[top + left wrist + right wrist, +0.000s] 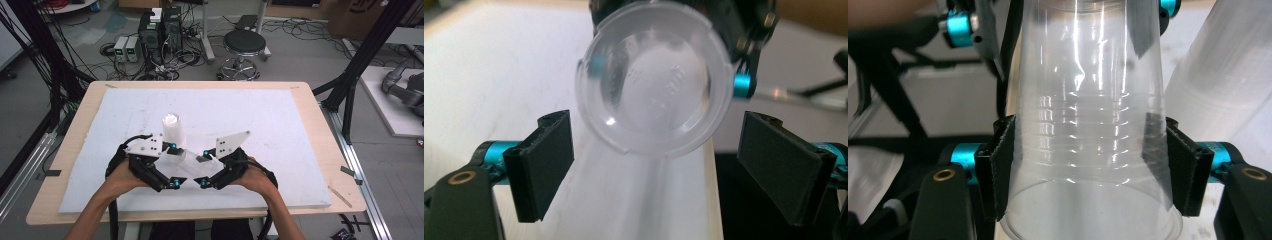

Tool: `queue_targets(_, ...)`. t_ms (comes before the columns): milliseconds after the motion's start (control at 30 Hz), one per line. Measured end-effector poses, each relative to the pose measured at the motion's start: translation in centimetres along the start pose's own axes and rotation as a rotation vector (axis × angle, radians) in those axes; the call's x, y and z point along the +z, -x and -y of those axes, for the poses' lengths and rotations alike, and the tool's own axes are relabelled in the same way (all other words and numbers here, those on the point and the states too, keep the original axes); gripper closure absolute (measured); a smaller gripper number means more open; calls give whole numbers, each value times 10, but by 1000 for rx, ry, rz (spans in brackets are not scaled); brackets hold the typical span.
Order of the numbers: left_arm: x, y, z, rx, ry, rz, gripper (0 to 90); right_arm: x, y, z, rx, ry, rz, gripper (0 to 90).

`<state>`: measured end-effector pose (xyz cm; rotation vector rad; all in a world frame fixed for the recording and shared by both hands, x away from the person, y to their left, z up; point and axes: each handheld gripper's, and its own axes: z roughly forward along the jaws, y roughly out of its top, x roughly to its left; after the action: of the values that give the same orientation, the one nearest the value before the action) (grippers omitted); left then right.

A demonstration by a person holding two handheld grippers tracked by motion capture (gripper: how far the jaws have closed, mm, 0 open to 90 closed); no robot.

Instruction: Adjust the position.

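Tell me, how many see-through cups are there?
2, maybe more nested inside. One clear cup lies sideways, gripped by the right tool, its base toward the open left tool. A cup stack stands upside down on the white mat just behind.

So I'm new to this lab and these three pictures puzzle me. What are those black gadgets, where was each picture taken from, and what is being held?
No robot here: a person holds a hand tool in each hand, the left gripper and the right gripper, each with two black jaws. The high view looks down on the table, which carries a white pad. On the pad stands a stack of cups, seemingly upside down. The other two pictures come from cameras riding on the grippers. In the right gripper view the jaws press on both sides of a clear plastic cup, so it is held. In the left gripper view that cup's base faces the camera, and the jaws stand apart, touching nothing.
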<state>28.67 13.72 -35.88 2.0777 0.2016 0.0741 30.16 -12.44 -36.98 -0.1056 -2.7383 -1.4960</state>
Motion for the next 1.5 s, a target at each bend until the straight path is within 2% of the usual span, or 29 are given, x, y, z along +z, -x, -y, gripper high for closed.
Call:
queue_targets(67, -2, -2, -6, -6, -78, 15, 149, -2, 1, -5, -3, -57, -15, 332)
queue_targets(100, -2, -2, -8, 0, -113, 14, 156, -4, 1, -11, 0, -113, -27, 333)
queue_targets(133, -3, -1, -11, 10, -151, 10, 156, -4, 1, -11, 0, -113, -27, 333)
queue_targets(167, -3, -1, -13, 16, -190, 7, 157, -4, 1, -16, -9, -176, -34, 334)
queue_targets(200, -3, -1, -16, 27, -235, 7, 157, -4, 1, -16, -9, -176, -34, 334)
queue_targets(233, -3, 0, -20, 37, -291, 4, 161, -2, 1, -21, -14, -239, -49, 334)
queue_targets(267, -3, 0, -20, 37, -291, 4, 161, -2, 1, -21, -14, -239, -49, 334)
queue_targets(300, -2, 0, -22, 34, -311, 10, 161, 0, 1, -26, -18, -299, -61, 335)
queue_targets(333, -2, 0, -24, 32, -332, 18, 161, 0, 1, -26, -18, -299, -61, 335)
queue_targets(367, -1, 0, -28, 36, -372, 19, 162, 2, 0, -31, -23, -351, -74, 335)
queue_targets(400, -1, 0, -28, 36, -372, 19, 162, 2, 0, -31, -23, -351, -74, 335)
queue_targets(500, 0, 0, -32, 53, -414, 24, 163, 5, -1, -40, -31, -408, -87, 336)
queue_targets(700, 5, 0, -36, 69, -416, 29, 173, 7, -1, -43, -40, -416, -95, 336)
queue_targets(933, 13, 1, -37, 65, -402, 52, 208, 7, 0, -43, -37, -417, -91, 336)
queue_targets(1000, 16, 0, -37, 64, -386, 58, 236, 7, 0, -43, -40, -416, -93, 336)
queue_targets(1100, 16, -1, -38, 61, -360, 93, 316, 6, 0, -42, -37, -417, -88, 337)
queue_targets(1133, 17, -1, -38, 58, -354, 96, 316, 5, 0, -42, -36, -415, -87, 337)
queue_targets(1367, 20, 0, -38, 68, -355, 110, 373, 7, 0, -42, -34, -420, -86, 339)
queue_targets(1433, 20, 0, -38, 71, -355, 104, 412, 7, 1, -42, -37, -423, -89, 343)
queue_targets(1500, 20, 0, -38, 72, -356, 103, 414, 7, 1, -42, -39, -425, -88, 341)
